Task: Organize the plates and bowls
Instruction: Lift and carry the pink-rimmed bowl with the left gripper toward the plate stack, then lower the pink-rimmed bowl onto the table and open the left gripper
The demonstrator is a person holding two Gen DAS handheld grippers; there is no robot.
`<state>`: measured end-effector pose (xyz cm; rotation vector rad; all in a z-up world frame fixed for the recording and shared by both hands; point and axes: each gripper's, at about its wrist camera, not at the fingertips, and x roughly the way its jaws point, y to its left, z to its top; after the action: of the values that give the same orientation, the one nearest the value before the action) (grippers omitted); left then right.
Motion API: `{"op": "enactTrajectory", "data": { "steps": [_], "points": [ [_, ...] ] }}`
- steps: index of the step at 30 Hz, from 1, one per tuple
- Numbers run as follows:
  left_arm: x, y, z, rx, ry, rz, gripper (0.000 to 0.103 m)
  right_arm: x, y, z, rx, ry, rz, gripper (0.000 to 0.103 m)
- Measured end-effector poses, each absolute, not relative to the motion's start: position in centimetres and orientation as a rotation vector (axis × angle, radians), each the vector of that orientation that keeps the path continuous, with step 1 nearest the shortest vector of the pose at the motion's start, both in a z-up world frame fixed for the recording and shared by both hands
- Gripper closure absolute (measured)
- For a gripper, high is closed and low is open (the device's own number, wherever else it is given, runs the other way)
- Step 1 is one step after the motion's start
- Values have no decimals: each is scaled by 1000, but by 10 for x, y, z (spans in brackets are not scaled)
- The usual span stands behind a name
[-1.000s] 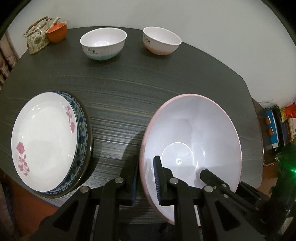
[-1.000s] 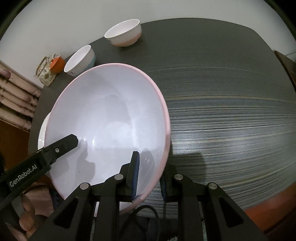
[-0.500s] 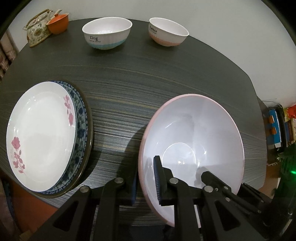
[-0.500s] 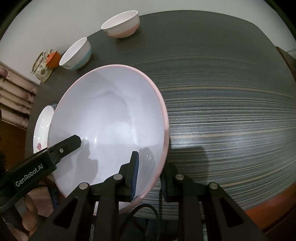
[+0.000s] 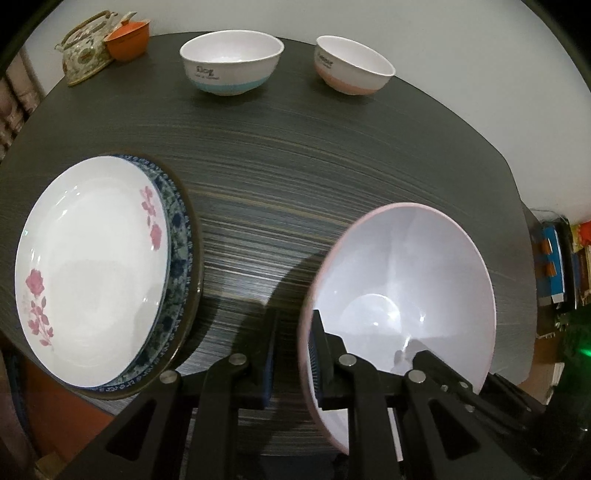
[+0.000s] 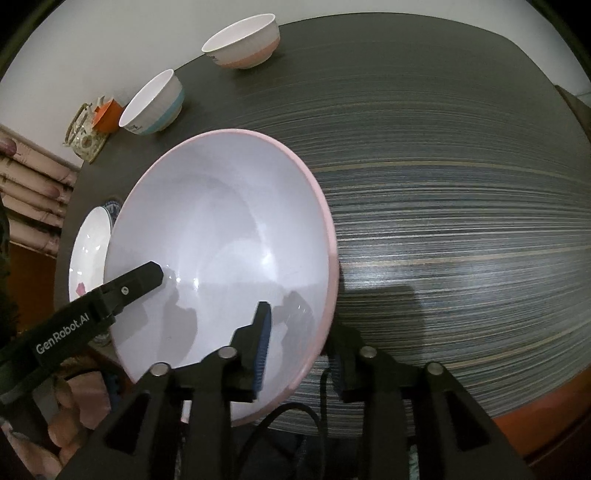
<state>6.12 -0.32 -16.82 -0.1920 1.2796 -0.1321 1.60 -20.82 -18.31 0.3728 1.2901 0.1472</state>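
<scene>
A large pink bowl [image 5: 406, 280] with a white inside sits at the near right of the dark table [image 5: 277, 155]. My left gripper [image 5: 293, 363] is shut on its left rim, one finger inside and one outside. In the right wrist view the same pink bowl [image 6: 221, 240] fills the left half. My right gripper [image 6: 299, 354] straddles its near right rim with jaws opening, and the pads stand off the wall. A left finger [image 6: 129, 288] reaches in from the left. A white flowered plate [image 5: 92, 269] lies on a blue patterned plate [image 5: 179, 266] at the left.
Two small bowls stand at the back: a blue-banded one [image 5: 231, 61] and a pink-banded one [image 5: 352, 68]. A teapot [image 5: 83, 55] and an orange cup [image 5: 127, 35] sit at the back left corner. Bare tabletop [image 6: 461, 221] stretches right of the pink bowl.
The right gripper's jaws have spread apart around the bowl's rim. The left gripper keeps its grip, and the pink bowl has hardly shifted.
</scene>
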Motion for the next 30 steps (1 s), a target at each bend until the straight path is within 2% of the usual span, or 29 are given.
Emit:
{"op": "enactTrajectory", "data": {
  "steps": [4,8,30],
  "points": [
    [60,0,-168,-197,1285,-124,81,17,-209,-180,378,1281,138,68],
    [58,2,-167,-200,1292,-119,80,19,-210,-178,380,1277,128,62],
    [59,21,-151,-260,1264,-134,78,24,-225,-152,408,1187,86,57]
  ]
}}
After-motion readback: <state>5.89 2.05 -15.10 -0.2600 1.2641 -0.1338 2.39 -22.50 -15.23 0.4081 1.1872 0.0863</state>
